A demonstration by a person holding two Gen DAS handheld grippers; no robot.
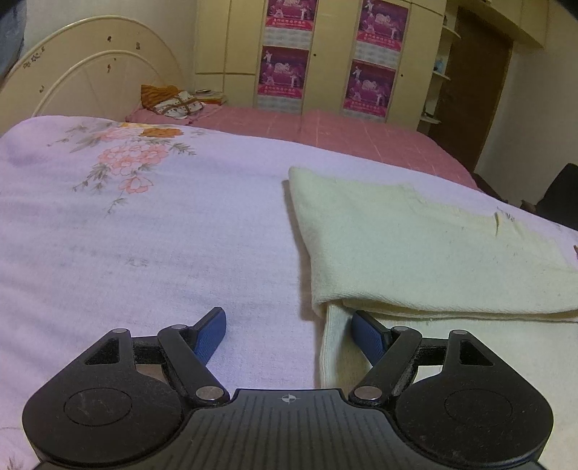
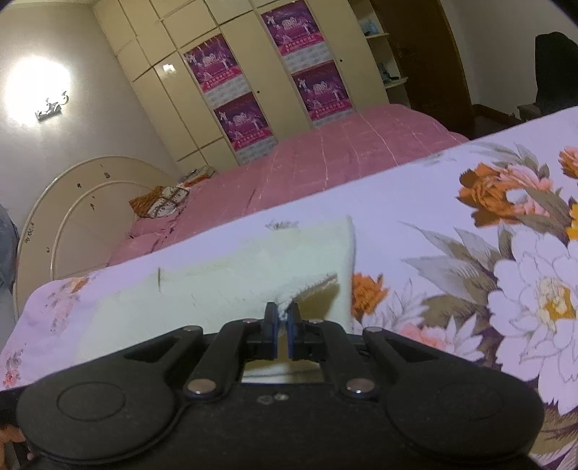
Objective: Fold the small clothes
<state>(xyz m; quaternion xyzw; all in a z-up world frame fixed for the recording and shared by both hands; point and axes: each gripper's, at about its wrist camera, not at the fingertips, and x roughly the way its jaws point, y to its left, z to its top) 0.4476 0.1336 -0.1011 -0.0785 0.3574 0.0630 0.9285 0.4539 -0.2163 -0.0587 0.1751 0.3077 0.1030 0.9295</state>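
Pinching one corner of the pale yellow cloth (image 2: 224,285) on the floral bedspread (image 2: 451,289), the right hand-held gripper (image 2: 283,318) could lose it; the left hand-held gripper (image 1: 289,332) gapes empty astride the cloth's edge, so the fold may skew

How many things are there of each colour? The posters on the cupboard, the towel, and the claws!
Purple posters on the cream wardrobe doors: 4
Pale yellow folded terry towel: 1
Black claws with blue pads: 2, the left claw and the right claw
Total: 7
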